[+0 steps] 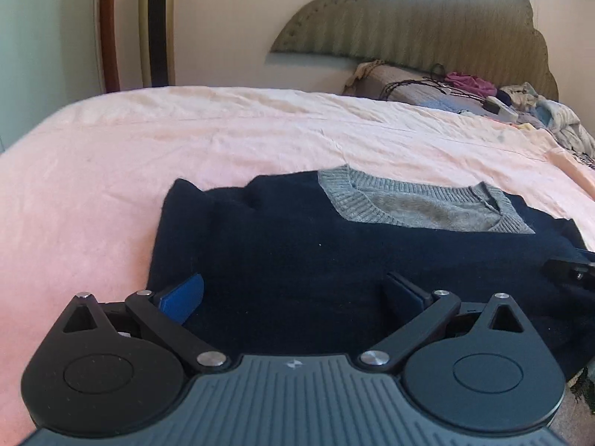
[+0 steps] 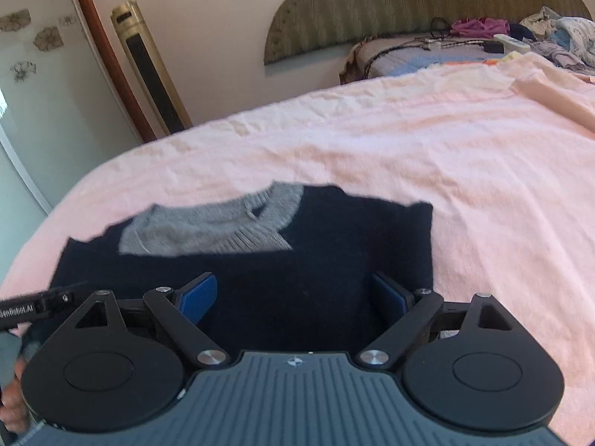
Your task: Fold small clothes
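A navy knit sweater [image 1: 297, 256] with a grey ribbed collar [image 1: 420, 204] lies folded on the pink bedspread [image 1: 186, 141], sleeves tucked in. My left gripper [image 1: 293, 297] is open over its near edge, blue pads apart, holding nothing. The right gripper's body shows at the right edge [image 1: 569, 267]. In the right wrist view the same sweater [image 2: 297, 286] and collar [image 2: 208, 226] lie ahead. My right gripper [image 2: 293, 297] is open above its near edge and empty. The left gripper's body [image 2: 33, 306] is at the left.
A padded headboard [image 1: 427, 22] stands at the back. A pile of loose clothes, cables and a remote [image 1: 502, 100] lies at the bed's head. A gold tower fan [image 2: 152, 70] and a wooden door frame [image 2: 108, 55] stand by the wall left.
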The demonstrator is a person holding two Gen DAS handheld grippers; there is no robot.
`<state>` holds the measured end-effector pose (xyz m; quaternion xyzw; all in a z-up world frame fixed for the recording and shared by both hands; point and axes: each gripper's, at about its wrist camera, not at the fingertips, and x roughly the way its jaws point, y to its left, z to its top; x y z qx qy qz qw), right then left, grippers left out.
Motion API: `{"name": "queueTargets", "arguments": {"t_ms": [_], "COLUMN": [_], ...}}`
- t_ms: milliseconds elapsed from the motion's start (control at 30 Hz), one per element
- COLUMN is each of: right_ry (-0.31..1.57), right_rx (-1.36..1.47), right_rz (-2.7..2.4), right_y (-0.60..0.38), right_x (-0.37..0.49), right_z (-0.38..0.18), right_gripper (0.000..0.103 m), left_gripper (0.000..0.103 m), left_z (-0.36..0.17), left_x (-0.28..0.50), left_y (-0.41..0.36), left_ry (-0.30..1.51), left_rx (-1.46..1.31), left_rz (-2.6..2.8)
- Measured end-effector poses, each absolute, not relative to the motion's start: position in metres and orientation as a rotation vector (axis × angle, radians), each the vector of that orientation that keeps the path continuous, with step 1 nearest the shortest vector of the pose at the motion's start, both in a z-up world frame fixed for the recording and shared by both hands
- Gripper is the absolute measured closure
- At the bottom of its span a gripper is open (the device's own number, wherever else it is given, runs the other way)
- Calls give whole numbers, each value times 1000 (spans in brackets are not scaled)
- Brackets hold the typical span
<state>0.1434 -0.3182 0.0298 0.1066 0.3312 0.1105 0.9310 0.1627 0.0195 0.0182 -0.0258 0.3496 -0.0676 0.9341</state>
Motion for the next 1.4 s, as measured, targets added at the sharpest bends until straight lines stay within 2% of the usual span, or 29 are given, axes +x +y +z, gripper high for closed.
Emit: {"name": "queueTargets", "arguments": {"t_ms": [167,233,300,367,400,533,600,667,733,833,900,1000,1067,1167,1300,1400], "right_ry": [686,675,644,587,584,717,695,713,727,717,772,722,764,720,759,774], "right_rx": [92,32,40,61,61,31,-12,-11,-28,16,3,-91,-20,83,206,253], "right_rz": [241,187,159,248,282,304,305,288,254,341,364,355,301,297,179,187], "right_y": [-305,-297,-292,-287,-283,-268,-269,-268,-264,-266,-265,-265,-275,-310,-369,-384], "right_x": [143,137,117,93,87,102,105,104,93,56,38,14,8,-20,-42,-49], "right_z": [28,34,48,59,62,41,31,36,45,55,44,33,44,62,58,46], "right_gripper": [7,13,14,11,6,5,1,2,8,2,1,0,2,1,1,4], "left_gripper": [0,0,0,0,0,0,0,0,0,0,0,0,0,0,0,0], "left_z": [21,29,35,33,29,22,23,29,36,29,21,33,41,40,34,28], "left_x": [157,139,116,103,101,106,104,91,67,35,19,16,3,-18,-34,-25], "left_y": [14,17,20,14,7,1,3,3,6,10,10,24,41,84,141,154], "left_ry": [719,715,721,733,746,744,754,765,762,790,738,777,765,775,756,778], "left_rx": [0,-21,-71,-62,-19,57,74,97,90,88,158,99,48,-63,-404,-664], "left_rz": [-105,-93,-163,-224,-232,-246,-252,-225,-257,-327,-333,-263,-260,-193,-200,-310]}}
